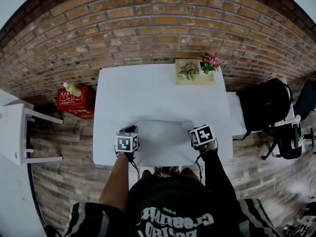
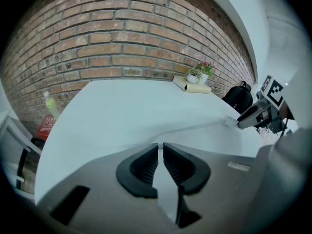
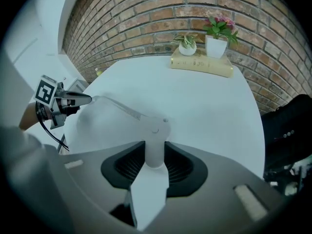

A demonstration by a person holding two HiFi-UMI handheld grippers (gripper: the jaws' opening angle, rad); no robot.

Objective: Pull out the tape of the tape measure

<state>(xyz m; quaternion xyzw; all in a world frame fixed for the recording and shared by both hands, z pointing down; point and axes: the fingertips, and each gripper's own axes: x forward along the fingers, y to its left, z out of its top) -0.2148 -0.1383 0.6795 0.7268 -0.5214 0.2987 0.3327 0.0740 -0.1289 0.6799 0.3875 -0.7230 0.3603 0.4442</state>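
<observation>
Since the left hand-held gripper (image 2: 160,148) only pinches the end of the tape (image 2: 200,126) & the right hand-held gripper (image 3: 155,152) clamps the tape measure case (image 3: 155,130) over the tabletop (image 1: 148,93), spring pull could slip the end free, snapping it back.

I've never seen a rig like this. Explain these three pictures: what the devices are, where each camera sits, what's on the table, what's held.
A person holds a two-jaw gripper in each hand. One picture looks down from a camera on the person's head; the other two come from cameras riding on the grippers. The left gripper pinches the end of a white tape; the right gripper clamps the tape measure case. On the white table, two potted plants stand on a tan block at the far edge.
</observation>
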